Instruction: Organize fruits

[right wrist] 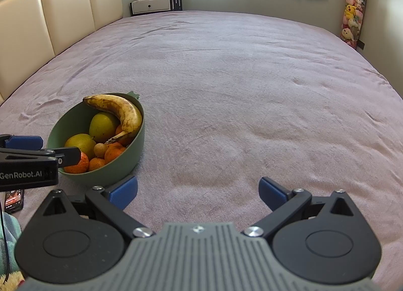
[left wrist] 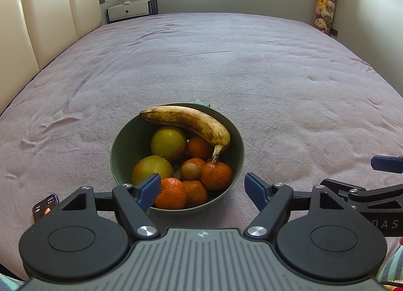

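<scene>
A green bowl [left wrist: 121, 139] [right wrist: 126, 154] sits on the mauve bed cover, full of fruit. A spotted banana [left wrist: 191, 120] [right wrist: 118, 109] lies across its far rim. Below it are two yellow-green pears [left wrist: 168, 142] [left wrist: 151, 168], several mandarins [left wrist: 216, 175] and one small brown round fruit [left wrist: 190, 170]. My left gripper [left wrist: 202, 191] stands open at the bowl's near rim, its left fingertip over the bowl's edge, nothing between the fingers. My right gripper [right wrist: 199, 191] is open over bare cover, to the right of the bowl. Its blue fingertip also shows at the left wrist view's right edge.
A phone [left wrist: 44, 206] [right wrist: 13, 200] lies on the cover near the left, by the bed's front edge. A cream padded headboard [left wrist: 50, 13] lines the left side. A white nightstand [left wrist: 128, 9] stands at the far wall. Wide bare cover stretches beyond and right of the bowl.
</scene>
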`<state>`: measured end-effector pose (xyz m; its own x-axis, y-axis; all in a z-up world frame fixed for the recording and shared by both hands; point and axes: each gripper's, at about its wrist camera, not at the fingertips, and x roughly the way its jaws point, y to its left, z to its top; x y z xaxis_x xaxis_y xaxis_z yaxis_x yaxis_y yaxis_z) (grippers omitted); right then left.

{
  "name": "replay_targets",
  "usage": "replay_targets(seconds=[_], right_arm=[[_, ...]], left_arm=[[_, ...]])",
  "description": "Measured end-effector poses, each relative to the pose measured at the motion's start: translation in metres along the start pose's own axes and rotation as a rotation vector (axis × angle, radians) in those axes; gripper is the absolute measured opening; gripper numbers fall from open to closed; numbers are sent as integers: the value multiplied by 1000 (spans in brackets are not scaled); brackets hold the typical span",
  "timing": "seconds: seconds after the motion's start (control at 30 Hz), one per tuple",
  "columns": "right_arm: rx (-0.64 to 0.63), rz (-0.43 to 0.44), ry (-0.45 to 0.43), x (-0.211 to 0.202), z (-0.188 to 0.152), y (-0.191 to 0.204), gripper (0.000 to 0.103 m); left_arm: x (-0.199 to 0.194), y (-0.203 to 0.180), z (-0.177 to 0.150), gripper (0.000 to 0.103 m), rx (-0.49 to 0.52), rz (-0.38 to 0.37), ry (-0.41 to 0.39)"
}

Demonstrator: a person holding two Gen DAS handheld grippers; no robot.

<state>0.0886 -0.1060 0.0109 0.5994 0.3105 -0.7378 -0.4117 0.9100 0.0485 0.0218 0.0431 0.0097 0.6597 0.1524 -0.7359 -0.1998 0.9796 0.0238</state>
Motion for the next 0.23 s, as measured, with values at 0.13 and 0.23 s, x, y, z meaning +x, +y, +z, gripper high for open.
replay_targets(seconds=[0.13,0.23], right_arm=[[1,-1,0,0,0,0,99],[4,-2,2,2,-1,0,99]], left_arm=[[-1,0,0,89,4,0,-4],[-1,0,0,89,6,0,-5]])
